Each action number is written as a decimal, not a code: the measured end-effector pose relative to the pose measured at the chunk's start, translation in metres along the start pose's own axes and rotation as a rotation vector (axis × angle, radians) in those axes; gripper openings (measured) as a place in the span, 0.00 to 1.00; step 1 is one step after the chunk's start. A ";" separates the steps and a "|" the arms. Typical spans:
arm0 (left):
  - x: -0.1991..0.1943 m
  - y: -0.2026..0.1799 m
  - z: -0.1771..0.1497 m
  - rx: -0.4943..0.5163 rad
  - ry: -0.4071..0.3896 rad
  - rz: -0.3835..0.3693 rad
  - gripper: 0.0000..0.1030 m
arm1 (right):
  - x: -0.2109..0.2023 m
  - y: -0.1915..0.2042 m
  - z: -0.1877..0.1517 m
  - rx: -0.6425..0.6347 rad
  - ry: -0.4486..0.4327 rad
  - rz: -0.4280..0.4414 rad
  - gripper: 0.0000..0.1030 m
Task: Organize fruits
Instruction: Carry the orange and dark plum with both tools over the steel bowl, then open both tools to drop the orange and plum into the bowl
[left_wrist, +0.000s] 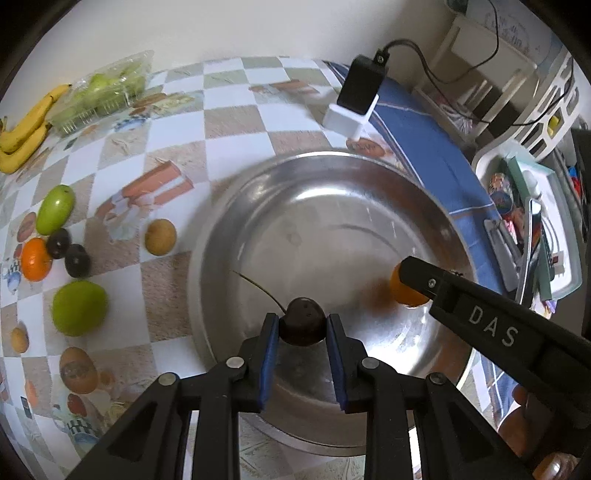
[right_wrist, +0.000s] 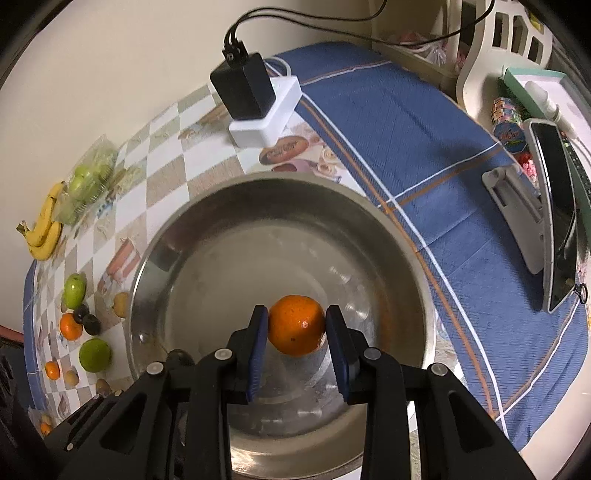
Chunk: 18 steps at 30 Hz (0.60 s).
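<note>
Left tool (left_wrist: 302, 326) pinches dark fruit (left_wrist: 302, 320); right tool (right_wrist: 296, 325) clamps orange (right_wrist: 296, 325).

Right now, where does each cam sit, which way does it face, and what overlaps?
Left wrist: on the left gripper, looking steeply down into the steel bowl; its own fingers clamp a dark fruit; the right gripper enters from the right.
Right wrist: on the right gripper, looking down into the same bowl; its fingers clamp an orange.
Shared: bowl, orange, bananas, charger.
</note>
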<state>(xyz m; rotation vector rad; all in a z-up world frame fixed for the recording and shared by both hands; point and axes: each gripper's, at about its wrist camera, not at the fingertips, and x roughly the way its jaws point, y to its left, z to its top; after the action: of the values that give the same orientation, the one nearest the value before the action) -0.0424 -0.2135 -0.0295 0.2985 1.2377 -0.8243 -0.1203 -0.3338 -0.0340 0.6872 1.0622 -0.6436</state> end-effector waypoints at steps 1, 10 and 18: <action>0.002 0.000 0.000 0.000 0.005 0.000 0.27 | 0.001 0.000 0.000 0.000 0.005 0.000 0.33; 0.006 0.000 -0.002 -0.004 0.026 0.002 0.30 | 0.006 -0.001 -0.001 0.006 0.021 -0.006 0.34; 0.001 0.003 0.000 -0.022 0.018 -0.020 0.49 | -0.001 -0.001 0.000 0.005 -0.006 0.002 0.40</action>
<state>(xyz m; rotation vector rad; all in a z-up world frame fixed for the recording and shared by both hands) -0.0402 -0.2119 -0.0308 0.2769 1.2672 -0.8263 -0.1213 -0.3346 -0.0327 0.6898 1.0549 -0.6463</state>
